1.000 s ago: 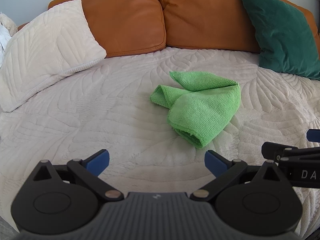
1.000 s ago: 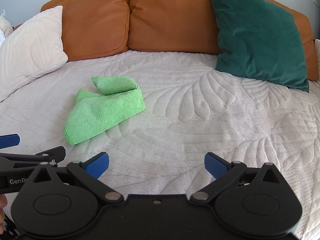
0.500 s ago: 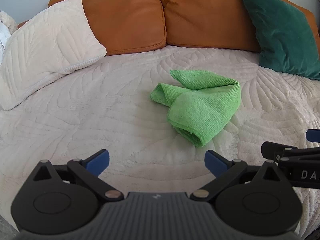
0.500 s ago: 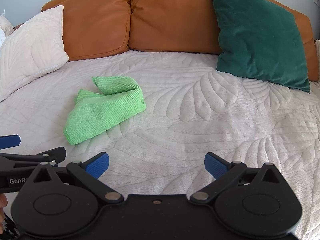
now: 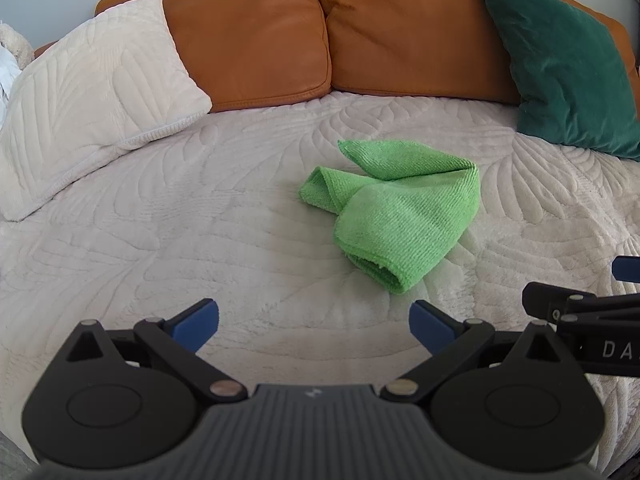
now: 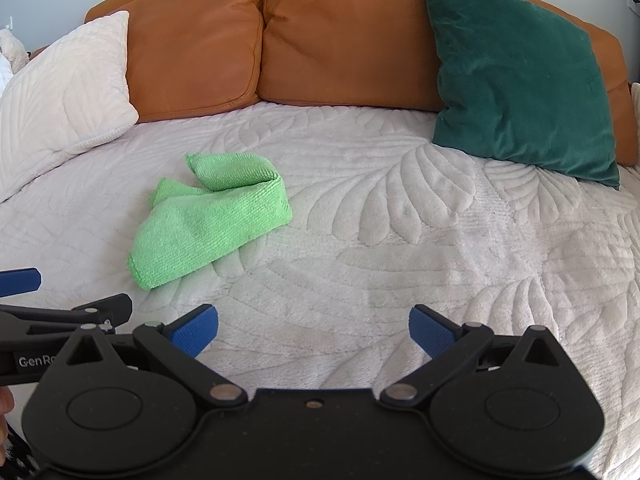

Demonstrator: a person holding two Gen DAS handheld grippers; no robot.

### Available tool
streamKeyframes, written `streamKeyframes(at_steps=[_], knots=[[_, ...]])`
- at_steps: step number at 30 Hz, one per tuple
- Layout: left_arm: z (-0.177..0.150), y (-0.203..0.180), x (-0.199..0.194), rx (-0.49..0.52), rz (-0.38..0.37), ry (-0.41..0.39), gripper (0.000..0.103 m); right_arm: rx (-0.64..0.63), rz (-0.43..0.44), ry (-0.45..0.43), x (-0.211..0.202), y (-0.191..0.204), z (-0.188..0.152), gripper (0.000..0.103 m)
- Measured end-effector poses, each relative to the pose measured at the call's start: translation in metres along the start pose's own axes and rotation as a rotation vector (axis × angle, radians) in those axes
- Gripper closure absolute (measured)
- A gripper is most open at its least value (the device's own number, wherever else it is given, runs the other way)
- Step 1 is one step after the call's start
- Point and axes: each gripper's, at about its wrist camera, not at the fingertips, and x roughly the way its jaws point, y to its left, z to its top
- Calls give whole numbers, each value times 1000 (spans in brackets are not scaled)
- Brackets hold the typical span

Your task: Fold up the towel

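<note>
A bright green towel (image 5: 400,208) lies crumpled and loosely doubled over on the pale quilted sofa cover (image 5: 200,240). In the right wrist view the green towel (image 6: 212,216) sits left of centre. My left gripper (image 5: 314,326) hovers in front of the towel, a short way from its near end, open with nothing between its blue pads. My right gripper (image 6: 314,330) hangs to the right of the towel, also open and empty. Each gripper's black frame shows at the edge of the other's view.
A white quilted pillow (image 5: 92,108) leans at the left. Two orange back cushions (image 5: 256,36) stand behind the towel, and a dark green velvet pillow (image 6: 520,80) rests at the right. Bare quilted cover (image 6: 440,240) stretches right of the towel.
Both views have crept slightly forward and down toward the towel. The towel has not moved and both grippers have stayed open.
</note>
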Motion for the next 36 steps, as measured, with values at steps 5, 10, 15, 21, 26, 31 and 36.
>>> streamKeyframes(at_steps=[5,10,15,21,26,31,36], knots=[[2,5,-2,-28,-50,-20,0,2,18,-17,-3,-4,1,0],[6,32,-11,-116,-248,-58,0,-59,130,-102,-19,-17,13,0],[12,45,-17,-83,-360,-47,0,-236,296,-254,-54,-32,57,0],[14,44,-10,-134,-388,-15,2,-470,344,-233,-51,-15,120,11],[13,40,0,-254,-334,-23,11,-562,317,-177,-26,9,139,20],[17,42,9,-343,-302,-52,31,-586,335,-94,5,26,140,34],[19,49,31,-439,-357,-15,35,-610,358,-19,42,41,159,51]])
